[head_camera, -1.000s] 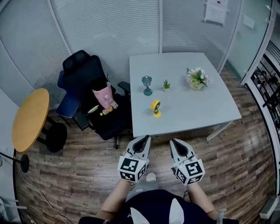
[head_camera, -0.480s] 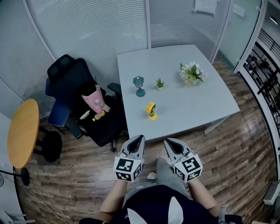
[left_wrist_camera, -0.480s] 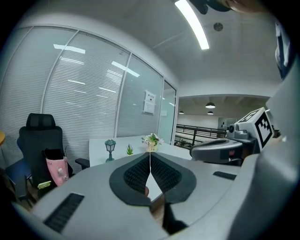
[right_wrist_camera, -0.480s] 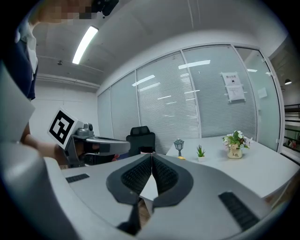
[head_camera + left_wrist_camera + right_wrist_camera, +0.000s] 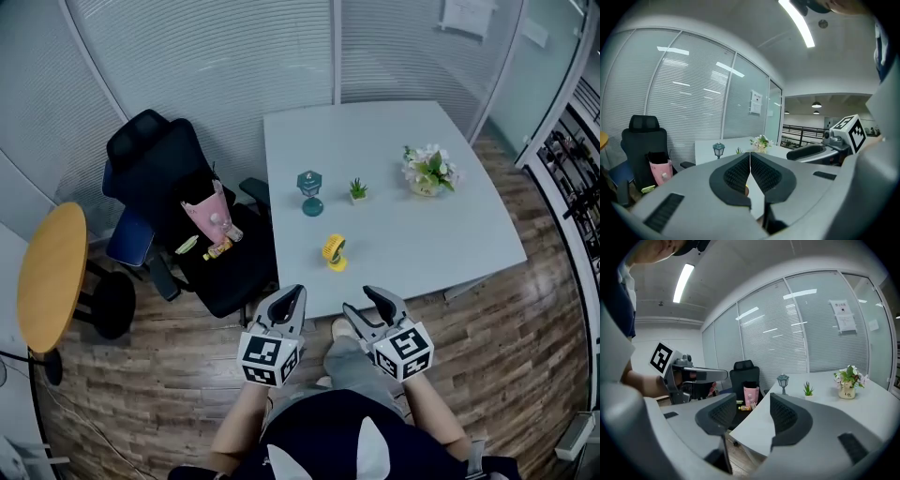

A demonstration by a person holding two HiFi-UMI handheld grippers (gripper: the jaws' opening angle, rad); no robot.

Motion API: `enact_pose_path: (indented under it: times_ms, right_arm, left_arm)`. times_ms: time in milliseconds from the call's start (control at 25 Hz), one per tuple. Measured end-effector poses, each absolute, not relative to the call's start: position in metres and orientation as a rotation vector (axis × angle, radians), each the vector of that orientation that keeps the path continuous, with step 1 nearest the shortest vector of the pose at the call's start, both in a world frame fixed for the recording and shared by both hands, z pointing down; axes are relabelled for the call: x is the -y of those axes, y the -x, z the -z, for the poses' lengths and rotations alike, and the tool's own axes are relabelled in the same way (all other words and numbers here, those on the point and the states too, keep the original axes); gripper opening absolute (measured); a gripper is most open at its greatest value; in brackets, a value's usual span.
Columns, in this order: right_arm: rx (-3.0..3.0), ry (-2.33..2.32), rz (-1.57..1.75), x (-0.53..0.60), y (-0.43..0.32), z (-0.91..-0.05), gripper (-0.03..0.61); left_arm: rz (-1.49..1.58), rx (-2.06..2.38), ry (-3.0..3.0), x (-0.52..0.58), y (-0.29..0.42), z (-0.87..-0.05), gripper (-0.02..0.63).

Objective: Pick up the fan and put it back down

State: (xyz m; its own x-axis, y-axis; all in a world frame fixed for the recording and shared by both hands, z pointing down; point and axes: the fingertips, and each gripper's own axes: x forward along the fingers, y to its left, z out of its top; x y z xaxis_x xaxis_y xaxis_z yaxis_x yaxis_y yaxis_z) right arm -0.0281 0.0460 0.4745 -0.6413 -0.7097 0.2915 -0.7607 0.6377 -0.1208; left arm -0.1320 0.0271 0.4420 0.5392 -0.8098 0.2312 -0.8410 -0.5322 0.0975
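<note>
A small yellow fan [image 5: 334, 252] stands on the white table [image 5: 441, 234], near its front edge. Both grippers hover in front of the table, short of that edge and apart from the fan. My left gripper [image 5: 292, 294] points at the table with its jaws shut on nothing; in the left gripper view its pads [image 5: 740, 174] meet. My right gripper [image 5: 364, 302] is opening, and nothing lies between its fingers; in the right gripper view the right gripper [image 5: 751, 404] shows a wide gap with the table edge beyond.
On the table stand a teal lantern [image 5: 310, 184], a tiny potted plant [image 5: 357, 189] and a flower pot [image 5: 427, 171]. A black office chair [image 5: 169, 159] with a pink bag [image 5: 211, 211] sits left of the table. A round wooden table [image 5: 49, 272] is at far left.
The right gripper's jaws have spread apart from shut. Both grippers have drifted closer to the table's front edge, and the head view has shifted.
</note>
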Motion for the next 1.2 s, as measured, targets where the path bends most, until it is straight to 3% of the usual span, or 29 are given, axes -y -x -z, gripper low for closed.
enact_pose_path:
  times_ms: [320, 1200]
  right_arm:
    - [2.6, -1.102, -0.376, 0.0, 0.032, -0.499, 0.276]
    - [2.374, -0.954, -0.491, 0.082, 0.032, -0.634, 0.275]
  left_arm:
    - [-0.264, 1.441, -2.557, 0.018, 0.135, -0.443, 0.021]
    - [-0.335, 1.543, -2.389, 0.09, 0.164, -0.468, 0.021]
